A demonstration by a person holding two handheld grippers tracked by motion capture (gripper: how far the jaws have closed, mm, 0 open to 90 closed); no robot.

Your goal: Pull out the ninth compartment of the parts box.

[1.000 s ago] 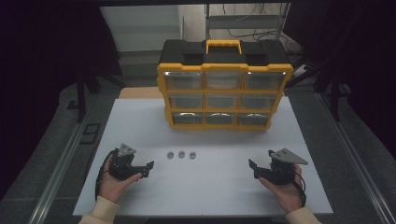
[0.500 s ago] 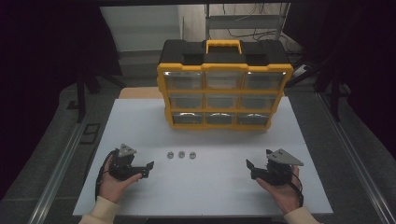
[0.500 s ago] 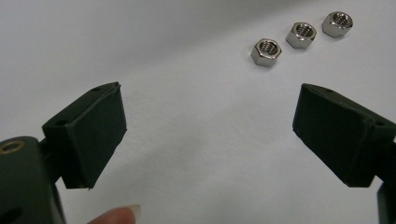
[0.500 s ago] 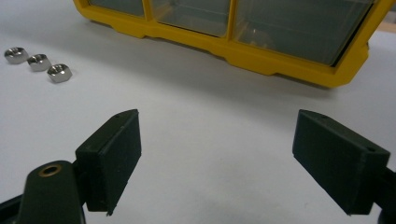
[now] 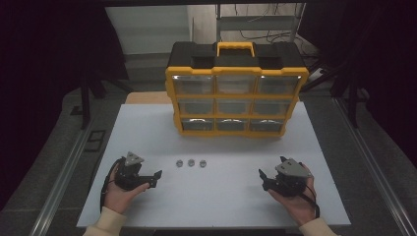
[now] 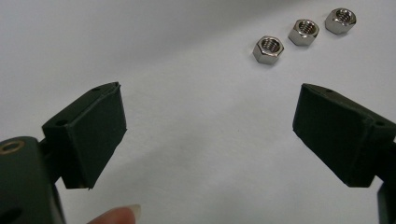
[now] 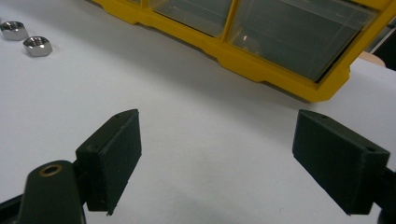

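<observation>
Three nuts wait between two open grippers

Three steel nuts (image 5: 191, 162) lie in a short row on the white tabletop (image 5: 221, 196), in front of a yellow-and-black drawer organizer (image 5: 236, 88). The left gripper (image 5: 150, 178), jaws spread wide and empty, points toward them from nearby. The right gripper (image 5: 265, 178), equally wide and empty, rests well apart, angled toward the organizer.

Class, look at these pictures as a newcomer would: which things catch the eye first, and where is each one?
The yellow and black drawer organizer stands upright at the far side of the white table, its clear drawers facing the person. Three shiny hex nuts lie in a row nearer the front. The left gripper and right gripper flank them, fingers spread and holding nothing.
</observation>
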